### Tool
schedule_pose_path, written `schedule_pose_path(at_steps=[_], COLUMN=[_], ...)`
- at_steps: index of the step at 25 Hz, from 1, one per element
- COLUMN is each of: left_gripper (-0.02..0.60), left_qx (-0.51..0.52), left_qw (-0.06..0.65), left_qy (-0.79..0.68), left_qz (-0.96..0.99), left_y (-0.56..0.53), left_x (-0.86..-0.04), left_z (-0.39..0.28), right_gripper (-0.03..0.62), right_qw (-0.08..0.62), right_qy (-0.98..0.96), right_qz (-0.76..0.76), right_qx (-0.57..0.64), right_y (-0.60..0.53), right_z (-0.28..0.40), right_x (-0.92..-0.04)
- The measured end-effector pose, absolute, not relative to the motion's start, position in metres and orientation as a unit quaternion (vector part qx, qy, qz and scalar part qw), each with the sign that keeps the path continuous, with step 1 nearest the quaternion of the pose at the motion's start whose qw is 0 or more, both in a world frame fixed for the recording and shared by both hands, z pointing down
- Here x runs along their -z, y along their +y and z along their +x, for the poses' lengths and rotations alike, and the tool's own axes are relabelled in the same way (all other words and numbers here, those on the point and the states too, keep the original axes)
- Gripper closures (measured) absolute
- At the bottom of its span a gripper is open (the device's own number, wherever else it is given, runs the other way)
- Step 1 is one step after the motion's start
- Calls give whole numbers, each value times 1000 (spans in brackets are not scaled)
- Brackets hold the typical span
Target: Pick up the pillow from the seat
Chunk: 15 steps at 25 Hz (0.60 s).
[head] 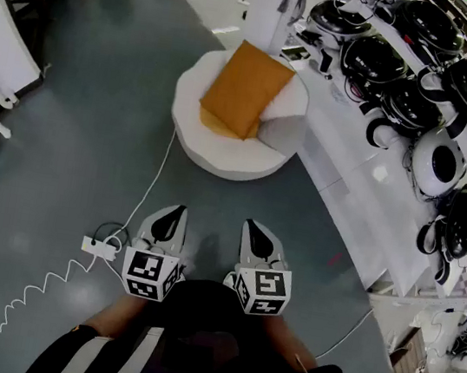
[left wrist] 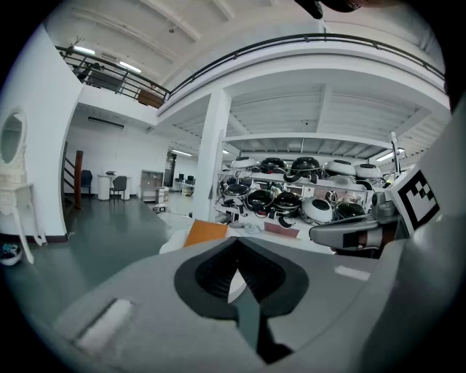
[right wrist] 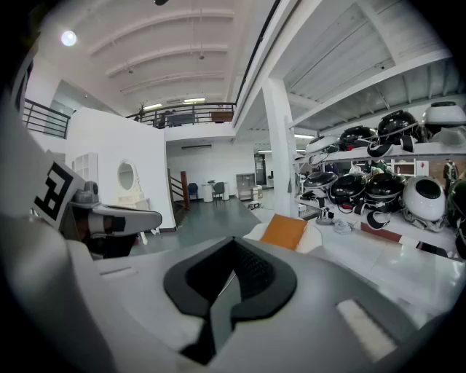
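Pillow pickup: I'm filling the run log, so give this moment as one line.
pillow: on white seat, untouched | left gripper: jaws shut, empty | right gripper: jaws shut, empty | both short of seat

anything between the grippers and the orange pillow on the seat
Nothing visible does. Only floor lies between the left gripper, the right gripper and the seat holding the pillow. A white cable lies on the floor just left of that path.
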<state>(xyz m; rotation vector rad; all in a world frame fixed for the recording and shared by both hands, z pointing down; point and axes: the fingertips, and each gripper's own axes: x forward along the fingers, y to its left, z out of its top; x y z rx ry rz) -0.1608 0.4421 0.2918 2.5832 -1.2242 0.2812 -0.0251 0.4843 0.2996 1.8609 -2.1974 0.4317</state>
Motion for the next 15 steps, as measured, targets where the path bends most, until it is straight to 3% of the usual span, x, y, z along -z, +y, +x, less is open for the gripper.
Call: schedule_pose_path(at_steps=[15], left_gripper=[577], left_qx=[-82], left_qw=[126], left_qy=[-426], left_qz=[892], left_y=[426], left_x=[-286], left_z=[-206], right_gripper=[594], right_qw=[86], right_qy=[-752], right_qz=[638], right_qx=[-145], right_y=[465], right_z=[-65], right_x=[-286])
